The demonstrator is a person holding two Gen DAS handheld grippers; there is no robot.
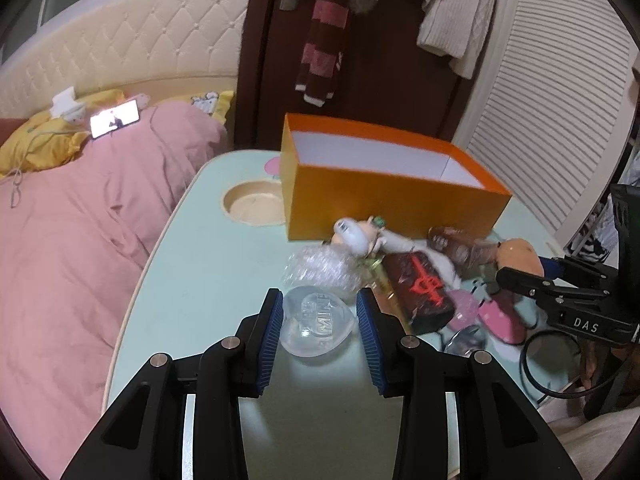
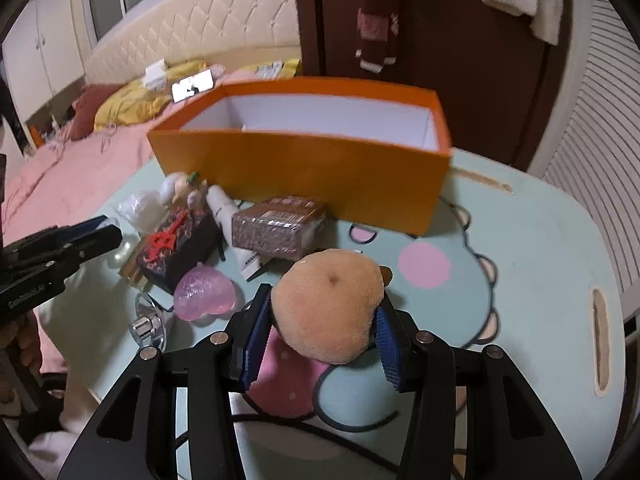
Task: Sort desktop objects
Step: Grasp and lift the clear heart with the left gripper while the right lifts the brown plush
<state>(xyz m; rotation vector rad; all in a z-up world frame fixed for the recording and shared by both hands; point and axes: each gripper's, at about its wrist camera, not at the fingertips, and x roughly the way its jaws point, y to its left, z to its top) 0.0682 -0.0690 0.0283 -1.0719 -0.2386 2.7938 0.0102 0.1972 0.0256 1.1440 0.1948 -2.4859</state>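
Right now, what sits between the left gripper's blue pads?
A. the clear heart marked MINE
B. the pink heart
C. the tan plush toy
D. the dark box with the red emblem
A: in the left wrist view the clear heart marked MINE lies between the left gripper pads, while the tan plush toy sits in the right gripper.

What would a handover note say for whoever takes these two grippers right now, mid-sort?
Left gripper: shut on the clear heart, down near the tabletop.
Right gripper: jaws around the tan plush, pads at its sides; treat as held.
Orange box: open at the back of the table; the visible part of its inside is bare.
Still on the table in front of it: pink heart, dark box with red emblem, patterned clear box, white tube, small figurine, bubble wrap.
Done: nothing seen boxed. Left: everything.
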